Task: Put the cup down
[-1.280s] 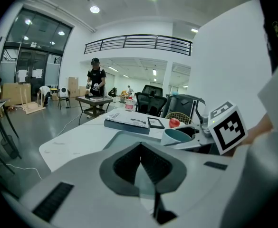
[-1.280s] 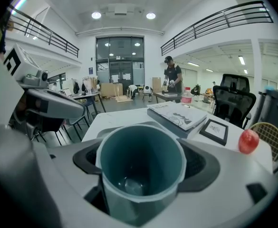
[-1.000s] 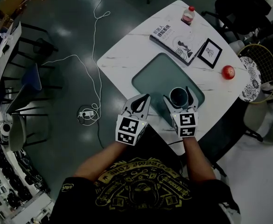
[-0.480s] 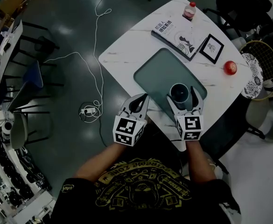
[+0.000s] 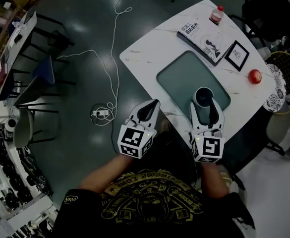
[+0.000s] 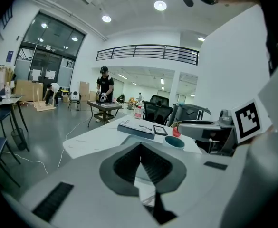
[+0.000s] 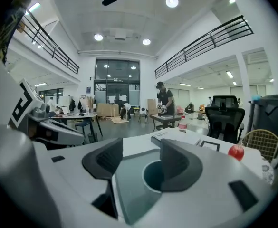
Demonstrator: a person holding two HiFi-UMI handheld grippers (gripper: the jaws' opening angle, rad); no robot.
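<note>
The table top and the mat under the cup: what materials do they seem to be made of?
Table top: white and smooth with faint grey veins, so marble or a marble-look laminate. Mat: flat grey-green, matte, with rounded corners; probably leather-like or rubber, I cannot tell which.

On one white table (image 5: 145, 58), the following are counted: one teal mat (image 5: 177, 81), one cup (image 5: 203, 96), one book (image 5: 204, 37), one framed picture (image 5: 237, 55), one red ball-shaped item (image 5: 254, 76) and one bottle (image 5: 216, 15). Two grippers are counted, one left gripper (image 5: 153, 104) and one right gripper (image 5: 206, 109), each fitted with one marker cube. One power strip (image 5: 101, 113) is counted on the floor. One racket (image 7: 261, 145) is counted beside the table. Two background persons are counted: one standing person (image 6: 103, 86) and one bent-over person (image 6: 50, 91).
</note>
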